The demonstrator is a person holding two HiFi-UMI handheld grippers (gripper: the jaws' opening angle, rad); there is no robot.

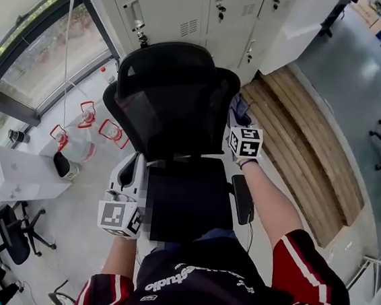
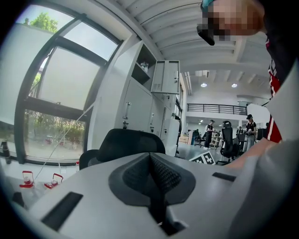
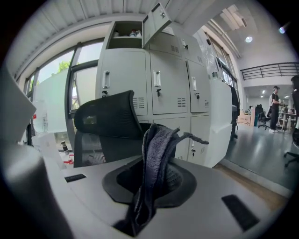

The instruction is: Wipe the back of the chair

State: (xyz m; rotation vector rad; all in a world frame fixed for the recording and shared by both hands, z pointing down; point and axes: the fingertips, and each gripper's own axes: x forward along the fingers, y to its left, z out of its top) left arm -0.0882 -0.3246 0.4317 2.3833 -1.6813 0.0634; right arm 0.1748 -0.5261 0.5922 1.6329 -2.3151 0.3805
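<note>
A black mesh office chair (image 1: 172, 99) stands right in front of me, its back facing away toward the lockers. My right gripper (image 1: 237, 109) is at the right edge of the chair's back, shut on a dark grey cloth (image 3: 156, 149) that sticks up out of the jaws. In the right gripper view the chair's back (image 3: 110, 121) is to the left of the cloth, apart from it. My left gripper (image 1: 139, 163) is low at the chair's left side, near the armrest. Its jaws are closed together with nothing between them, and the chair (image 2: 131, 142) shows beyond them.
White lockers (image 1: 192, 6) stand close behind the chair. A wooden platform (image 1: 300, 140) runs along the right. A white desk (image 1: 25, 175) and red-framed items (image 1: 111, 132) are on the left by the window. Another office chair (image 1: 5, 237) is at the lower left.
</note>
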